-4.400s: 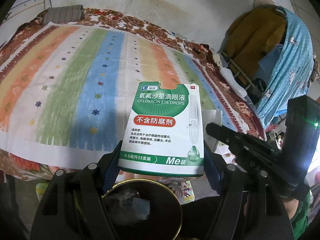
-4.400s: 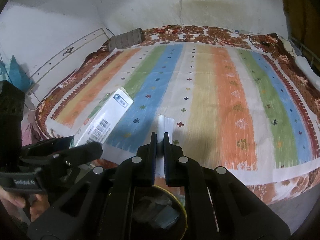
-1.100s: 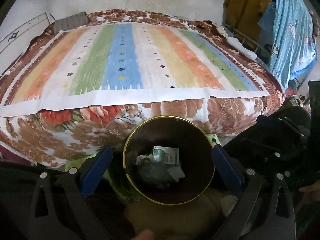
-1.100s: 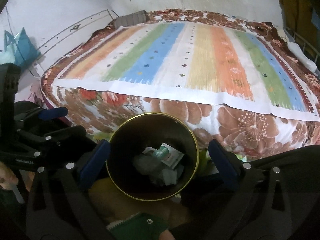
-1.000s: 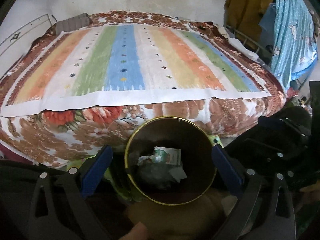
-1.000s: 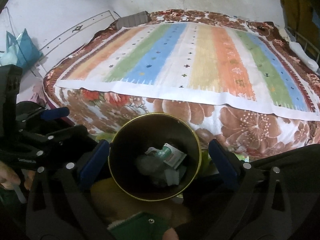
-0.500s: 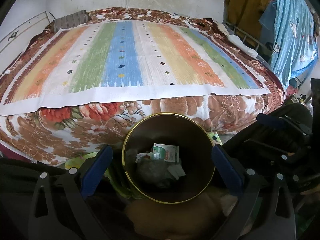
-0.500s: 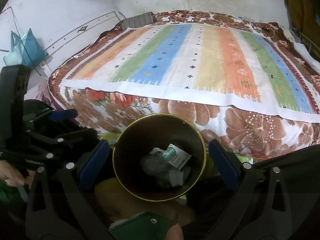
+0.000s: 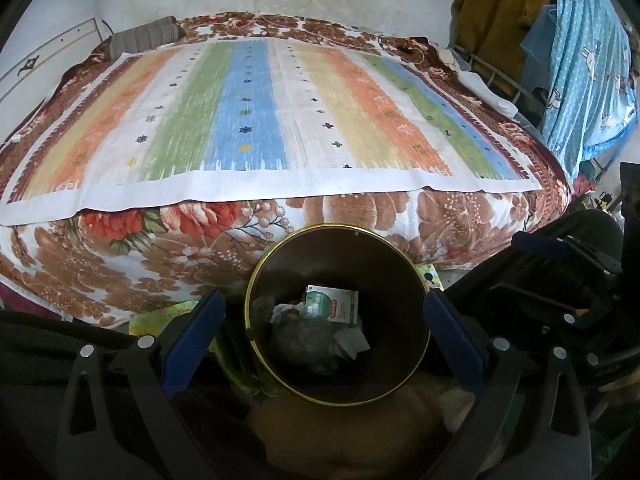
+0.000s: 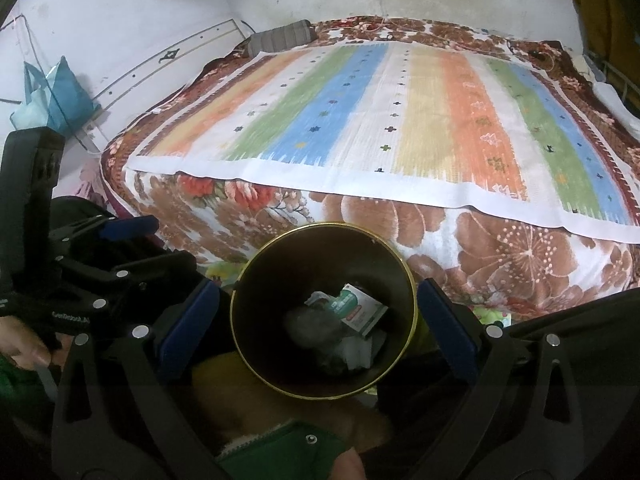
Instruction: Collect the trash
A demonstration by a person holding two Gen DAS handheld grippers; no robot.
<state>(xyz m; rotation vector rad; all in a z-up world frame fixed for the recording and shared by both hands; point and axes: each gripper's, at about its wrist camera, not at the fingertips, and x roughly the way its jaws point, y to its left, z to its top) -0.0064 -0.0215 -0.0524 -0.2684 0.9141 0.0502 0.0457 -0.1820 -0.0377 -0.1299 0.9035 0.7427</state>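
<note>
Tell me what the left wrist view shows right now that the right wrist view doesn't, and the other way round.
Only the left wrist view shows the blue patterned cloth hanging right of the bed.

Only the right wrist view shows the teal bag against the wall.

Both show the gold-rimmed bin, the green-and-white eye drops box lying among other scraps in it, the striped sheet with no litter visible, and the left gripper and right gripper open.

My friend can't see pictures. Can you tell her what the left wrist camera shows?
A round dark trash bin with a gold rim sits on the floor by a bed, holding a green and white medicine box and crumpled rubbish. The left gripper hangs above it, jaws wide open and empty. A striped mat covers the bed.
</note>
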